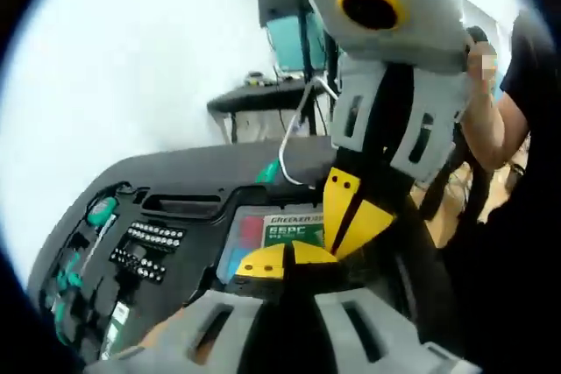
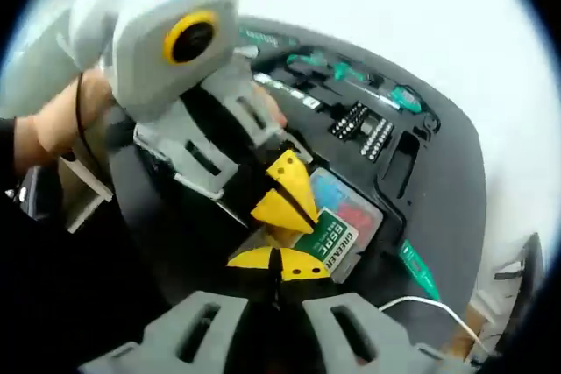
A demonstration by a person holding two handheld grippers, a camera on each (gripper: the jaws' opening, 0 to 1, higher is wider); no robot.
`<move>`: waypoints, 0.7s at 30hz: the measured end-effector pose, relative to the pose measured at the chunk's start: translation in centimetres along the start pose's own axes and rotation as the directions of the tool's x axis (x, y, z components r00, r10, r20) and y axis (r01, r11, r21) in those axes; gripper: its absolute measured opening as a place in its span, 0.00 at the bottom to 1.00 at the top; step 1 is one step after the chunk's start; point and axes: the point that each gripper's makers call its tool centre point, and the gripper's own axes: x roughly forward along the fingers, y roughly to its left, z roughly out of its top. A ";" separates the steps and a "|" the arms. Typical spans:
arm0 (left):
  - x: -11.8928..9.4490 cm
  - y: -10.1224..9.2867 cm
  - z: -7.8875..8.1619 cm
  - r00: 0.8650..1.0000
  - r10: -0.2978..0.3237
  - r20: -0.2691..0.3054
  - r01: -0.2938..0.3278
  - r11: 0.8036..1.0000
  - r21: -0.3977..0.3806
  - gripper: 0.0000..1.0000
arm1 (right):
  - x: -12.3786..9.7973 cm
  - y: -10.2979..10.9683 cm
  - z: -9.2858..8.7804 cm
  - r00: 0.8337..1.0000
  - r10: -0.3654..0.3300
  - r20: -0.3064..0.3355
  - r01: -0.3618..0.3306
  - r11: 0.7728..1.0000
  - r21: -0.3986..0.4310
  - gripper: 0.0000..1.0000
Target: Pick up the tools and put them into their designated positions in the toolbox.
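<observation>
Meeting over an open black toolbox (image 1: 175,183), two grippers bring their yellow tips close above a small labelled box.

The toolbox lies open on a white surface (image 2: 421,32), its moulded tray holding green-handled tools (image 2: 337,67) and rows of bits (image 1: 145,247) in their slots. The left gripper (image 1: 282,262) has its yellow jaws pressed together just over the small box (image 1: 279,232), a clear case with a green label and coloured parts inside, seated in a recess of the tray. The right gripper (image 2: 279,262) also has its jaws together, tips near the same box, with nothing visibly between them. A green tool (image 2: 419,271) lies loose beside the tray edge.
</observation>
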 end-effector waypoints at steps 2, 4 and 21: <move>-3.5 2.8 1.4 0.981 0.181 0.066 -0.180 0.983 -0.015 0.00 | -2.1 -2.2 0.8 0.986 -0.112 0.127 0.132 0.978 -0.159 0.00; -9.1 3.7 4.8 0.924 0.265 0.276 -0.232 0.961 -0.149 0.00 | -4.9 -4.5 2.2 0.915 -0.259 0.309 0.287 0.957 -0.048 0.00; -41.3 5.5 -12.2 0.480 0.766 0.427 -0.599 0.642 -0.478 0.15 | -14.5 -12.0 5.6 0.731 -0.540 0.418 0.577 0.815 0.043 0.39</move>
